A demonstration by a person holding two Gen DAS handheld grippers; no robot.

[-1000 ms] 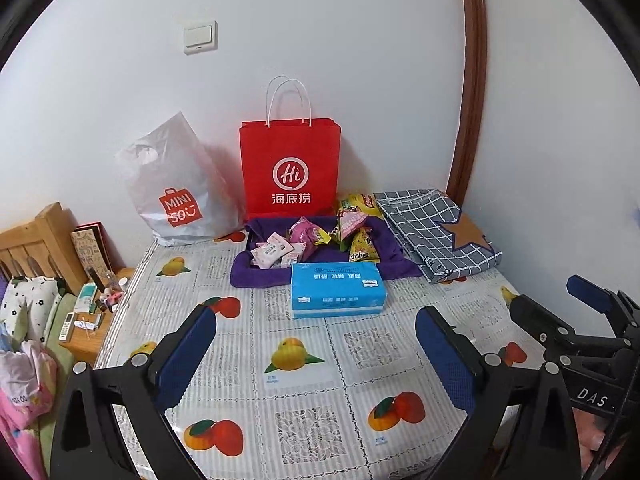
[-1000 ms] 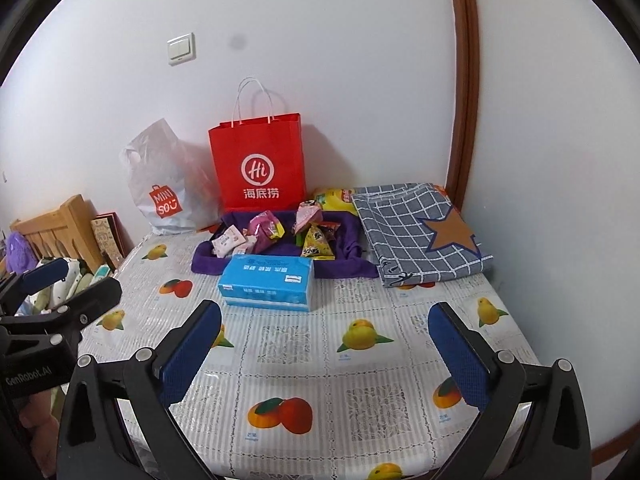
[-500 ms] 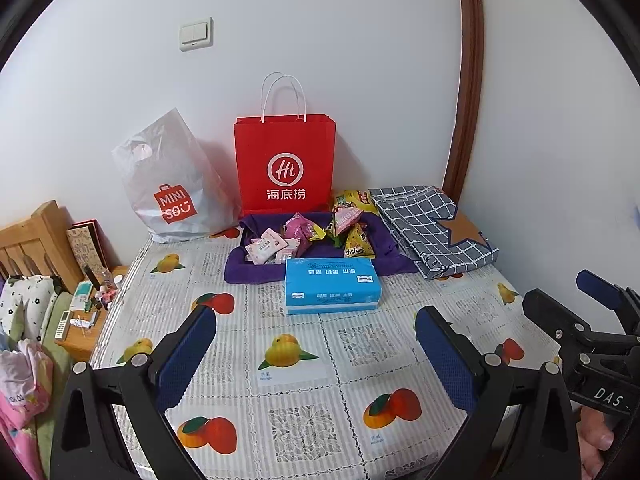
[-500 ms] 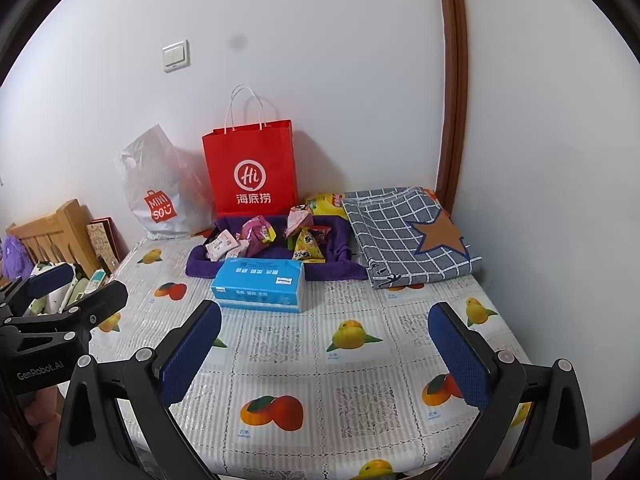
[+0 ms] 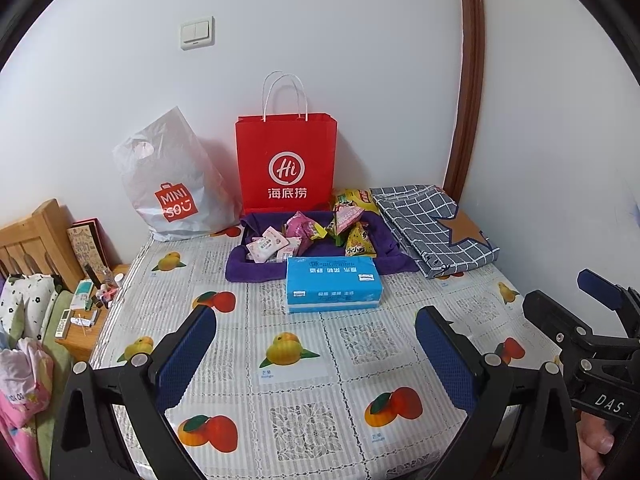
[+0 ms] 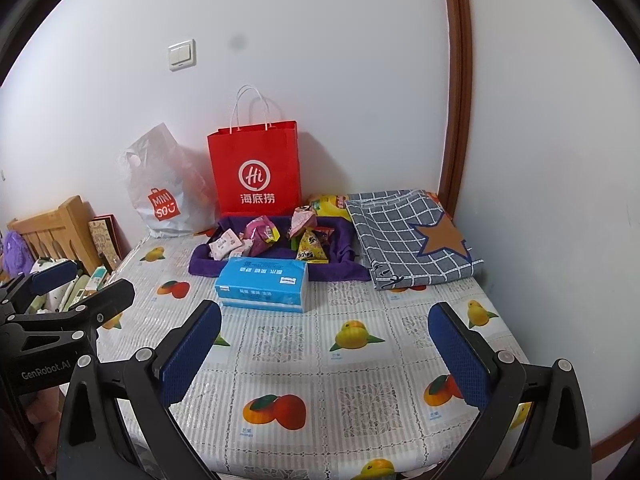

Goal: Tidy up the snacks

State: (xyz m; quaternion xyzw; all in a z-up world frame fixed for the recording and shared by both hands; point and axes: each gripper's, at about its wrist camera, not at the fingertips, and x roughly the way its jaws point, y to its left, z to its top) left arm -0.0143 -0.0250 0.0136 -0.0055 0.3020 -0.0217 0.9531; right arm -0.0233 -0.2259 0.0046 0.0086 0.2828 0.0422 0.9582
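The snack packets sit gathered in a shallow purple fabric tray (image 5: 394,258) just above the middle of the left wrist frame, which keeps them corralled rather than loose on the fruit-printed plastic-covered tabletop (image 5: 304,364). In it I count about five: one pale pink flat packet (image 5: 267,245), one magenta crinkled packet (image 5: 301,227), one pink-and-green triangular packet (image 5: 347,216), one yellow triangular packet (image 5: 359,242), and a reddish one barely showing in the right wrist view, too hidden to be sure of. One yellow snack bag (image 5: 354,197) lies outside the tray, behind it.

One blue rectangular tissue pack (image 5: 333,289) lies touching the tray's front edge. Two bags lean on the wall behind: one red paper carrier bag (image 5: 286,164) and one grey plastic shopping bag (image 5: 172,184). One folded grey checked cloth with a brown star (image 5: 434,226) lies right of the tray.

The left gripper (image 5: 316,354) and the right gripper (image 6: 325,354) hover low in their frames, well short of the snacks, fingers spread wide and gripping nothing.
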